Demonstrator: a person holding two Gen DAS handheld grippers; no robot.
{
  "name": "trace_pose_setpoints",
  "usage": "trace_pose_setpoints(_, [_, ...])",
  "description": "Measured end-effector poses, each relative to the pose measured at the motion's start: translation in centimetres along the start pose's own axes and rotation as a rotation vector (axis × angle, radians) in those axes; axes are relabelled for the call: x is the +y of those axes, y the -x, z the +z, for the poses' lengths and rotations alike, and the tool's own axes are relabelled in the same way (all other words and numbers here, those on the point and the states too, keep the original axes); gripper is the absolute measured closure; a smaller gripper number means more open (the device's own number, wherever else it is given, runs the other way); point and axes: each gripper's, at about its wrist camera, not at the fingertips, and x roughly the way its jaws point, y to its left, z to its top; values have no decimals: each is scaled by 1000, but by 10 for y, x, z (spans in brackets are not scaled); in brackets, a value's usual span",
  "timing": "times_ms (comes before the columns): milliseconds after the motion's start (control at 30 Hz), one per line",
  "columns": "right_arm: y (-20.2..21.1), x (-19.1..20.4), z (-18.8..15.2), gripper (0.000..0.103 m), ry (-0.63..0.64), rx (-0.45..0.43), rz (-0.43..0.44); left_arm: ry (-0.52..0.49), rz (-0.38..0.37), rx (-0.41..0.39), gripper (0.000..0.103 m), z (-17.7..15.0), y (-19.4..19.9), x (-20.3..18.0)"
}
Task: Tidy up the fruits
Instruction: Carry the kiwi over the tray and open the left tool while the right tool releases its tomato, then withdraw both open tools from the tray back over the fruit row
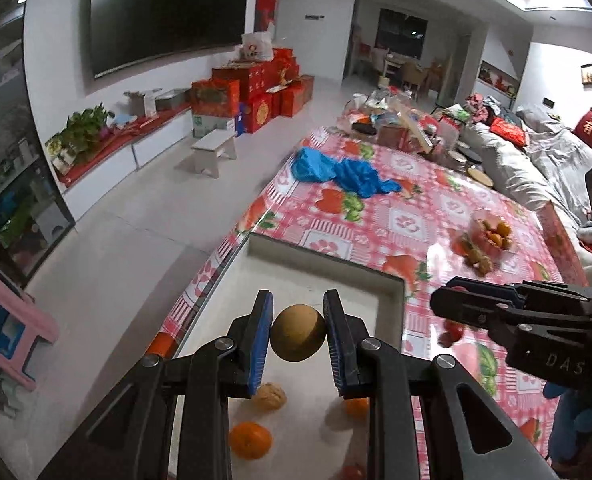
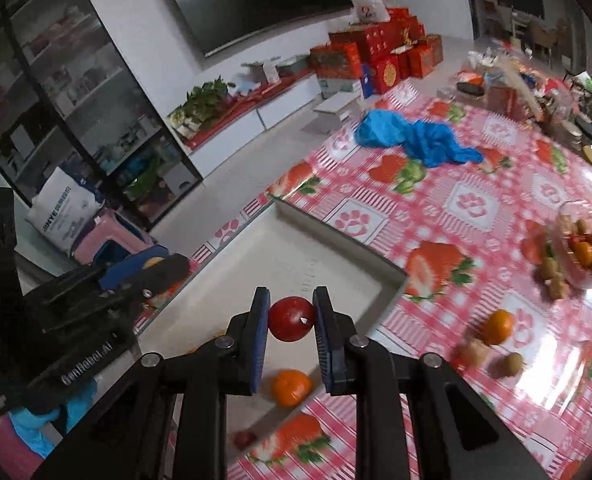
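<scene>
My left gripper [image 1: 298, 338] is shut on a round brown fruit [image 1: 298, 334] and holds it above a shallow white tray [image 1: 328, 268]. In the tray lie a walnut [image 1: 269, 397] and two oranges [image 1: 250, 439]. My right gripper [image 2: 291, 320] is shut on a small red fruit [image 2: 290, 319] above the same tray [image 2: 336, 240], where an orange [image 2: 291, 387] lies near the front rim. The right gripper also shows in the left wrist view [image 1: 476, 304], the left one in the right wrist view [image 2: 147, 276].
On the pink strawberry tablecloth [image 2: 472, 200] lie an orange [image 2: 496, 326], a walnut [image 2: 470, 354], a small brown fruit [image 2: 510, 363], a clear bag of fruit and nuts [image 2: 584, 248] and a blue plastic bag [image 2: 416, 136]. Clutter fills the table's far end [image 1: 396, 120]. A sofa [image 1: 536, 168] stands to the right.
</scene>
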Motion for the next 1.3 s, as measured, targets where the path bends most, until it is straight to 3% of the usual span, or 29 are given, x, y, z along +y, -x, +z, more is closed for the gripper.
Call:
trace_pose_setpoints(333, [-77, -8, -23, 79, -41, 157, -5, 28, 55, 144, 75, -38, -65, 14])
trace_pose_setpoints(700, [-101, -13, -32, 77, -65, 221, -14, 29, 63, 204, 75, -57, -83, 18])
trace_pose_setpoints(767, [-100, -15, -33, 68, -69, 221, -20, 22, 70, 210, 75, -58, -83, 17])
trace_pose_setpoints(800, [-99, -15, -32, 57, -72, 219, -19, 20, 75, 213, 74, -59, -83, 17])
trace_pose_setpoints(833, [-98, -16, -32, 49, -77, 216, -16, 19, 79, 219, 66, -59, -83, 17])
trace_pose_setpoints(867, [-94, -18, -32, 45, -85, 207, -22, 22, 84, 222, 43, -59, -83, 17])
trace_pose_setpoints(933, [-88, -22, -32, 32, -101, 191, -20, 35, 124, 192, 15, -59, -77, 21])
trace_pose_setpoints(1033, [-75, -28, -31, 19, -128, 162, 20, 50, 112, 180, 14, -57, -70, 24])
trace_pose_setpoints(1267, [-38, -54, -46, 11, -195, 105, -36, -10, 72, 146, 14, -51, -49, -9])
trace_pose_setpoints(1300, [-32, -60, -50, 2, -207, 96, -52, -26, 60, 140, 14, -51, -47, -17])
